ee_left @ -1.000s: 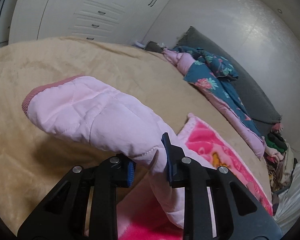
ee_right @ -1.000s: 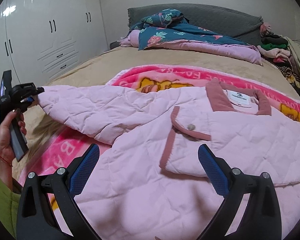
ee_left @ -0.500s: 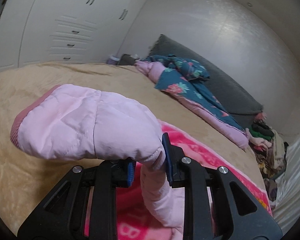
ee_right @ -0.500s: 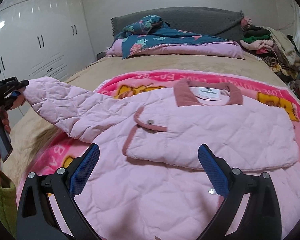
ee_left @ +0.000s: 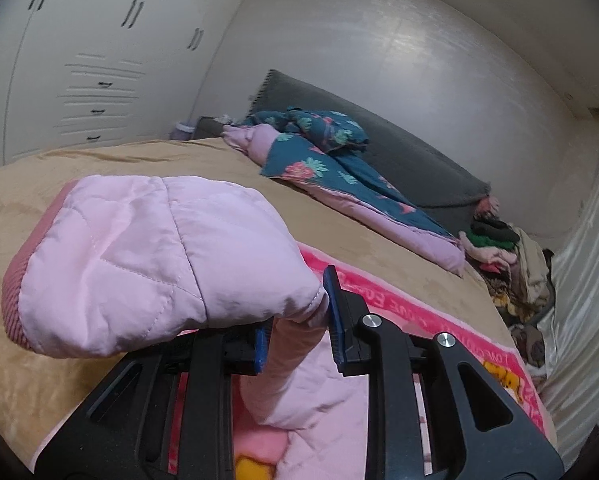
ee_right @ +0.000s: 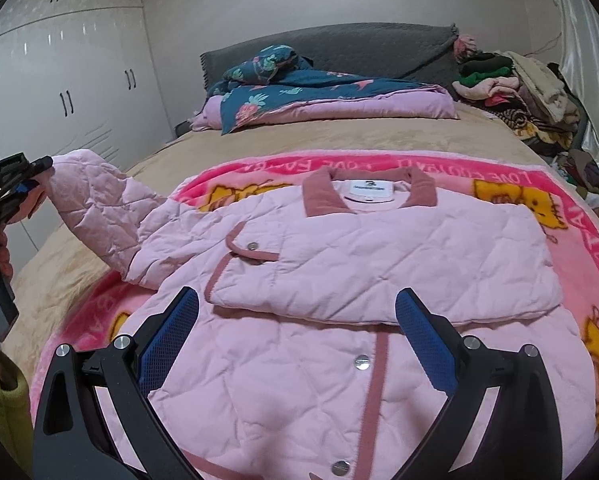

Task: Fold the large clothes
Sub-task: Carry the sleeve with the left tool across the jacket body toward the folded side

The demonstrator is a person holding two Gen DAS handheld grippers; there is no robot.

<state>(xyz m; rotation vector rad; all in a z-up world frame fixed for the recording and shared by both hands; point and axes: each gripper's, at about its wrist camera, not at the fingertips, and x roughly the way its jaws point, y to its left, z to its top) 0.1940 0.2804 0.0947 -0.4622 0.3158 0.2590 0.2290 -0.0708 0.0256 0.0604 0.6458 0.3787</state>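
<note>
A pale pink quilted jacket (ee_right: pixel 339 256) with a dusty-rose collar lies face up on a pink cartoon blanket (ee_right: pixel 539 184) on the bed. One sleeve is folded across its chest. The other sleeve (ee_right: pixel 99 208) is lifted off the bed to the left. My left gripper (ee_left: pixel 297 320) is shut on that sleeve (ee_left: pixel 147 256) near its ribbed cuff, which flops over the fingers. In the right wrist view the left gripper (ee_right: pixel 17 192) shows at the far left edge in a hand. My right gripper (ee_right: pixel 297 340) hovers open above the jacket's lower front, holding nothing.
A teal floral quilt (ee_right: pixel 307 88) with pink lining lies at the grey headboard (ee_right: pixel 359 46). A heap of clothes (ee_right: pixel 519 84) sits at the far right. White wardrobes (ee_right: pixel 67 92) stand along the left. The tan bedspread (ee_right: pixel 379 132) shows between blanket and quilt.
My left gripper has risen and swung the sleeve up off the bed, rolling as it went. The right gripper has shifted sideways so the jacket's body sits centred beneath it.
</note>
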